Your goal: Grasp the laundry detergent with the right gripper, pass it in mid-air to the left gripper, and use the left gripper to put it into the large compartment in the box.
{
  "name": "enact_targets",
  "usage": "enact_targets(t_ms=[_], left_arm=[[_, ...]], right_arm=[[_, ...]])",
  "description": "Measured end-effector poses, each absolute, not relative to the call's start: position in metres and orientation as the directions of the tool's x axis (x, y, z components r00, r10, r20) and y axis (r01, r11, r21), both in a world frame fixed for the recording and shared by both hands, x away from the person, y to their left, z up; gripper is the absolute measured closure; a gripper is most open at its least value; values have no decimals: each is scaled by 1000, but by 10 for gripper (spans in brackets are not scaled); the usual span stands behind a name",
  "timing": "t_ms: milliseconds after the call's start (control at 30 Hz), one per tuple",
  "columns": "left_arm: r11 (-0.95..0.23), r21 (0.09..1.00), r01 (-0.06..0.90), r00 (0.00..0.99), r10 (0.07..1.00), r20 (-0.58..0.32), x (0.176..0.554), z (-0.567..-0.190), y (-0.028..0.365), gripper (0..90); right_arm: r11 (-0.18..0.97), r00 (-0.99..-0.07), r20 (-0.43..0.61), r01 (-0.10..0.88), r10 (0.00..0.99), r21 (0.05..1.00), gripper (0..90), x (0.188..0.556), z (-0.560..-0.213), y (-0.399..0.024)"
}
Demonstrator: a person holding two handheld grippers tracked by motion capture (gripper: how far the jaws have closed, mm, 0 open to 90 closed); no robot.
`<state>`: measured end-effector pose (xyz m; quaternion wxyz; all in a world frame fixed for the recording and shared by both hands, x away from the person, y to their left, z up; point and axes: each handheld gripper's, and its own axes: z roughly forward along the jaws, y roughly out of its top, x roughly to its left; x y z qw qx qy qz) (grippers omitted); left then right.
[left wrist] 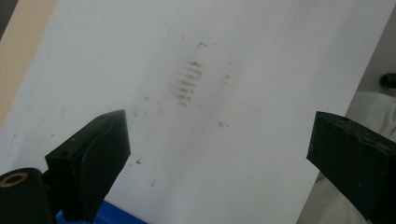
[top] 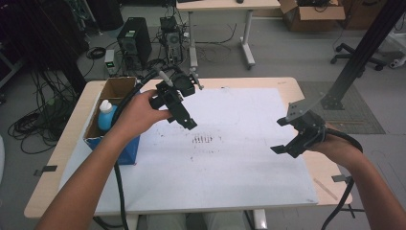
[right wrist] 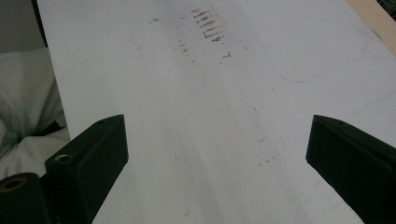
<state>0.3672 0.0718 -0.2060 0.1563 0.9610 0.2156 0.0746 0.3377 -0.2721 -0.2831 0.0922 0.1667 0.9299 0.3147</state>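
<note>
My left gripper (top: 191,104) is held in a hand above the far left part of the white sheet (top: 230,177). Its jaws stand wide apart with nothing between them, as in the left gripper view (left wrist: 219,154). My right gripper (top: 280,135) hovers over the sheet's right edge, also open and empty (right wrist: 217,154). Both point toward a patch of brown smudge marks (top: 203,140) in the sheet's middle, seen ahead of the left jaws (left wrist: 187,81) and far ahead of the right jaws (right wrist: 210,25).
An open box (top: 112,143) with a blue side stands at the table's left edge and holds a blue bottle with a white cap (top: 106,115). A slanted black frame post (top: 354,62) rises at the right. Computer towers (top: 134,40) and cables lie on the floor behind.
</note>
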Motion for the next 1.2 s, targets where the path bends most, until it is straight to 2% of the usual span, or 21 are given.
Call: enact_targets(t_ms=[267, 1200], left_arm=[[-881, 323, 347, 918, 390, 77, 361, -210, 62, 64], [-871, 332, 362, 913, 404, 64, 363, -214, 62, 65]], right_arm=[[744, -923, -63, 263, 378, 614, 52, 340, -287, -271], [751, -927, -63, 258, 369, 608, 53, 337, -290, -267]])
